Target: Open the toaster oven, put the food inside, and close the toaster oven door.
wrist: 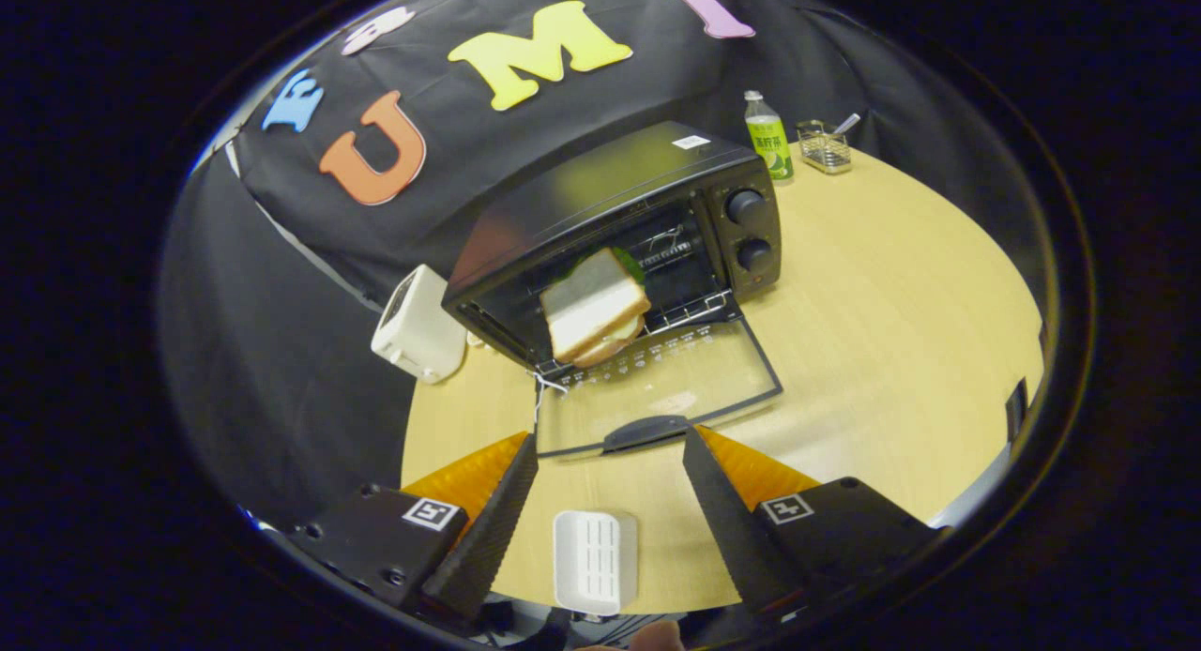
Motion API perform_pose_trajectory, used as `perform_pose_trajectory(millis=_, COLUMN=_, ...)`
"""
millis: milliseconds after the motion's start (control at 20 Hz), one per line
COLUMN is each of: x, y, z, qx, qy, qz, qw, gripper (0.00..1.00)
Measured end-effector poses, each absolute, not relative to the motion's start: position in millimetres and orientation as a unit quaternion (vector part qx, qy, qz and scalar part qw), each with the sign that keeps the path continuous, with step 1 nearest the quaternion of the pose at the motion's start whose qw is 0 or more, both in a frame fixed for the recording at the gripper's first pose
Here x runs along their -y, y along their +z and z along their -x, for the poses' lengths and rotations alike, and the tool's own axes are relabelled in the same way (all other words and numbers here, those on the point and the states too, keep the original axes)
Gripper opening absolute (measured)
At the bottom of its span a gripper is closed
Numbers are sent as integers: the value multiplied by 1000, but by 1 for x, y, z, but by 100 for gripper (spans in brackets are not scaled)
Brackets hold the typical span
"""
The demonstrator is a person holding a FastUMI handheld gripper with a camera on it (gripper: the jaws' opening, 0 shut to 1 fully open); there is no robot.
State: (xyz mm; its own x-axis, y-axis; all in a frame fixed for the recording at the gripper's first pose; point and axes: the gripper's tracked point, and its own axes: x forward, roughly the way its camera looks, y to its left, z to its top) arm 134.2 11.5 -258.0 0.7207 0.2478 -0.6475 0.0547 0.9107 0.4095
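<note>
On the round wooden table (891, 285) I see the toaster oven (619, 229) with its glass door (657, 388) folded down flat. The sandwich (593, 306) already sits on the rack inside, leaning near the front edge. My gripper (610, 454) is spread wide and empty, its fingers flanking the door handle (646, 432) just ahead without touching it. I judge opening and loading done; closing the door remains. A small white tray (594, 559) lies between the fingers.

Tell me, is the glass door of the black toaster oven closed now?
No, the glass door lies folded down flat before the black toaster oven, with the sandwich on its rack.
</note>
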Motion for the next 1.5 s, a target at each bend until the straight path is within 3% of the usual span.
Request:
perform_pose_trajectory(millis=400, x=-8, y=-308, z=-101, qx=-425, qy=43, qz=-141, qw=893, gripper=100)
perform_pose_trajectory(millis=1050, x=-9, y=-387, z=-167, qx=-479, qy=40, qz=-63, qw=874, gripper=100)
perform_pose_trajectory(millis=1500, x=-16, y=-402, z=-183, qx=-476, qy=27, qz=-30, qw=879, gripper=100)
